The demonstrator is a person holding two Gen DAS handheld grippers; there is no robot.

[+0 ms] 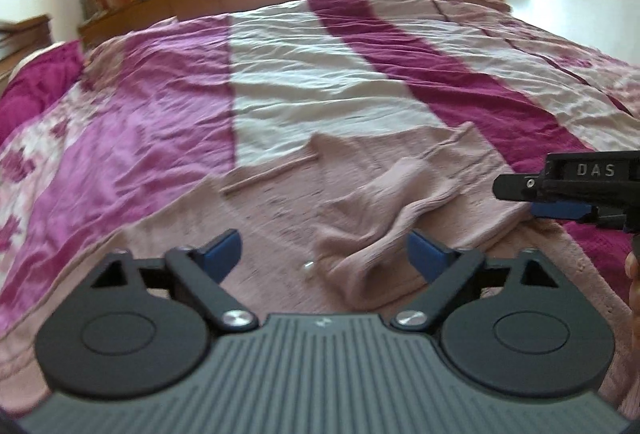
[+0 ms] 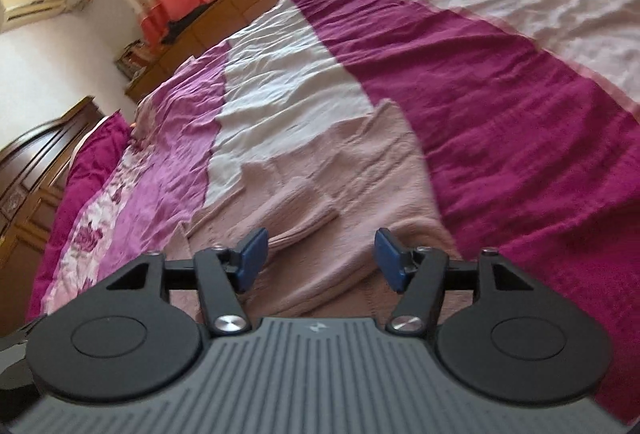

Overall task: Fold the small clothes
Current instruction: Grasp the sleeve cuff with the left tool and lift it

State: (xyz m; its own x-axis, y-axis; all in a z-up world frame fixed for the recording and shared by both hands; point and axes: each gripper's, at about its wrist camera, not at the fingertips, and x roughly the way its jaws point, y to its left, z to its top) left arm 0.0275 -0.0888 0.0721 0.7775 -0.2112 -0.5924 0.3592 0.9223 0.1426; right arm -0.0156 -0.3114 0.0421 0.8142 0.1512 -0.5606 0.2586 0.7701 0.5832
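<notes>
Two tools, both spread wide and gripping nothing: left tool [image 1: 322,254] hovering low over the garment, right tool [image 2: 320,260] likewise, blue pads apart. Beyond them, a dusty-pink ribbed knit garment [image 1: 372,201] lying on the bed, rumpled through the middle, one sleeve bunched in a ridge just ahead of the left tool. A small pale button-like thing [image 1: 308,268] on the cloth nearby; too blurred to name. Underneath, a crumpled magenta, lilac and cream striped bedspread [image 1: 280,73], close in tone to the garment. Likely trouble: pinching bedspread along with knit, since both lie soft and wrinkled together; or catching only the top layer of the bunched sleeve, leaving a crooked fold.
</notes>
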